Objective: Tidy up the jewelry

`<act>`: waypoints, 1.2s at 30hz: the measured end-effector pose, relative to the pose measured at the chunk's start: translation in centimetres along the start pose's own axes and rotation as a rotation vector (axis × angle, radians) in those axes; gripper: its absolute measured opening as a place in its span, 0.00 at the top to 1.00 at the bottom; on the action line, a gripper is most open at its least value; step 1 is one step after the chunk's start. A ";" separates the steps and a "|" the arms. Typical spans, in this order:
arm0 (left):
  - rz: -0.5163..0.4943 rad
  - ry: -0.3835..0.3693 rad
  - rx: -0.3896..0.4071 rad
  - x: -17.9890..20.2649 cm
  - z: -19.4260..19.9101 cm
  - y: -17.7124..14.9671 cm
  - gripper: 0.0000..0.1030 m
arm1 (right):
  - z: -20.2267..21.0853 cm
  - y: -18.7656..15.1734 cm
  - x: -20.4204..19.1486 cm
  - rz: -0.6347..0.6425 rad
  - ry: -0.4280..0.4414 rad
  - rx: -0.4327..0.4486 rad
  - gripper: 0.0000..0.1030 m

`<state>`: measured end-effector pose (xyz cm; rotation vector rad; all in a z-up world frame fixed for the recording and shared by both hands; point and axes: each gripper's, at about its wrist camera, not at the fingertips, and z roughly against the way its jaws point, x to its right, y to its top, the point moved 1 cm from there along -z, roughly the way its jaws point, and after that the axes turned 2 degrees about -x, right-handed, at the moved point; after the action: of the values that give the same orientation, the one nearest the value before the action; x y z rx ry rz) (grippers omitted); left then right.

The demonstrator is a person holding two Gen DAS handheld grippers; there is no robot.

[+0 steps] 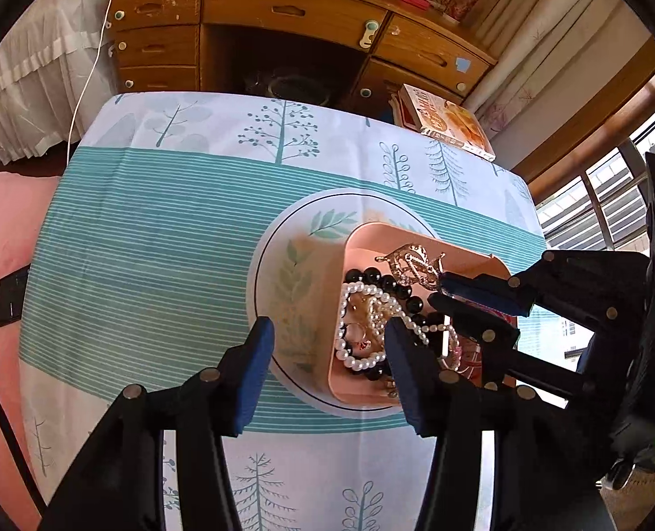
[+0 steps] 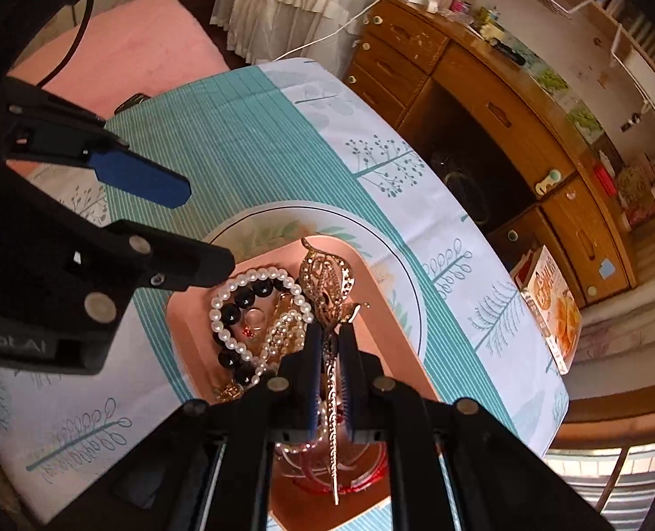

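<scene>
A pink tray (image 1: 334, 309) (image 2: 385, 305) sits on a white leaf-print plate (image 1: 283, 256) (image 2: 256, 225) on the tablecloth. It holds a pearl strand (image 1: 349, 354) (image 2: 221, 309), black beads (image 1: 371, 276) (image 2: 243, 298), a ring (image 2: 254, 316) and red bangles (image 2: 363, 478). My right gripper (image 2: 331, 332) (image 1: 438, 290) is shut on a gold ornate hairpin (image 2: 327, 283) (image 1: 414, 263), held above the tray. My left gripper (image 1: 327, 340) (image 2: 203, 230) is open and empty, straddling the tray's left wall.
The table has a teal striped cloth with tree prints (image 1: 150, 243) (image 2: 248, 132). A snack box (image 1: 451, 121) (image 2: 553, 305) lies at its far corner. A wooden desk with drawers (image 1: 283, 13) (image 2: 504, 101) stands behind. A dark phone (image 1: 11, 294) lies on pink bedding.
</scene>
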<state>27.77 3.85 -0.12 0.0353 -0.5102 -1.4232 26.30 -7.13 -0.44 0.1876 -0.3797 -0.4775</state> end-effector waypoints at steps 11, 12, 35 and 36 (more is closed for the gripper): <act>0.007 -0.013 -0.032 -2.6 -0.9 -1.5 0.51 | -0.6 -0.2 3.1 -0.203 -0.048 -0.073 0.90; 0.006 -0.013 -0.032 -2.6 -0.9 -1.7 0.51 | -0.1 -0.4 3.4 -0.224 -0.044 -0.064 0.90; -0.104 0.026 0.077 1.7 5.8 -11.4 0.01 | 9.6 -13.7 -5.7 -0.702 0.067 0.190 0.59; -0.100 0.031 0.079 1.8 6.0 -12.1 0.01 | 10.0 -14.2 -6.5 -0.715 0.044 0.210 0.55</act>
<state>14.46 1.77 1.87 0.1477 -0.5452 -1.4975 11.17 -17.28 2.97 0.5446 -0.3119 -1.1360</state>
